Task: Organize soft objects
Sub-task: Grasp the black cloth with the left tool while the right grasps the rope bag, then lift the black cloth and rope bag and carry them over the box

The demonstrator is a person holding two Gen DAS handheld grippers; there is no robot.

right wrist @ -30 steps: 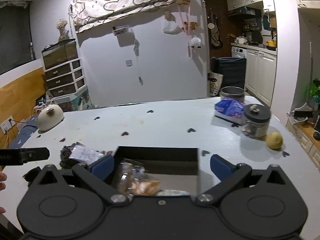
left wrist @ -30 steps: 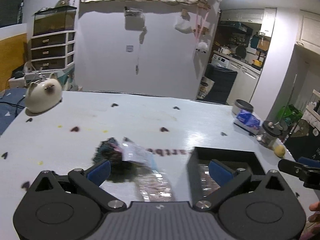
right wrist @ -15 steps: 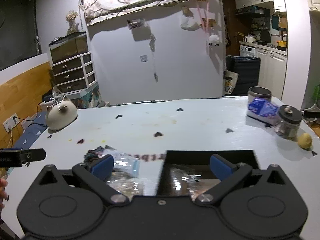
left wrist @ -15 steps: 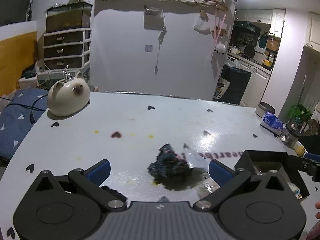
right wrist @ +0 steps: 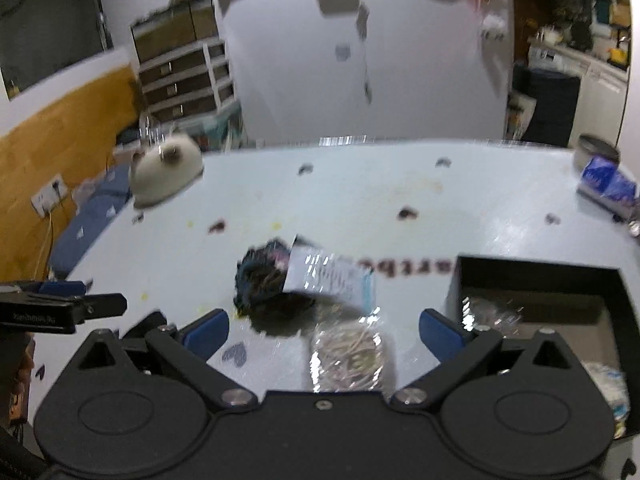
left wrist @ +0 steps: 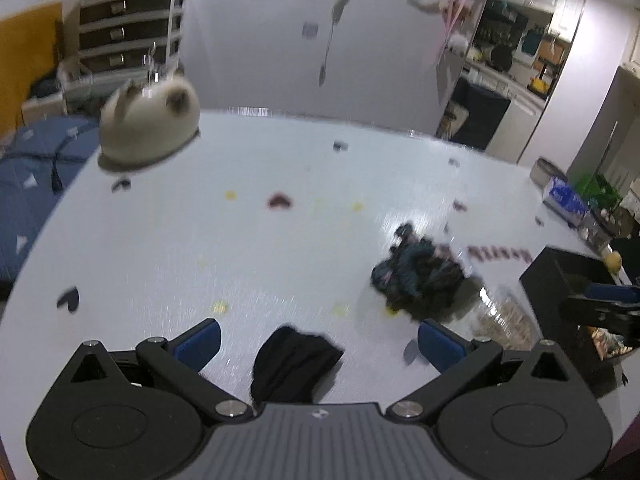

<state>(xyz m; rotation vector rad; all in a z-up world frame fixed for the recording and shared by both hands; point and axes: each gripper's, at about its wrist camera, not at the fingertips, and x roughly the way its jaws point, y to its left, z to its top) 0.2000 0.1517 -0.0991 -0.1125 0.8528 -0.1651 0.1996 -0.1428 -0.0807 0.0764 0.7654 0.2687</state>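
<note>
Swung leftward: black cloth (left wrist: 294, 362) now between left fingers (left wrist: 198, 342), clear bag (right wrist: 347, 354) between slightly narrowed right fingers (right wrist: 208, 332), box (right wrist: 536, 276) beyond them.

A lived-in home: a white tabletop (right wrist: 360, 200) with heart stickers, a drawer unit (right wrist: 188, 76) against the wall, kitchen cabinets (left wrist: 560, 12) behind, blue bedding (left wrist: 28, 184) alongside.

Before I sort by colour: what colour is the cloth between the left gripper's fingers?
Plain black cloth; clearest in the left wrist view.
</note>
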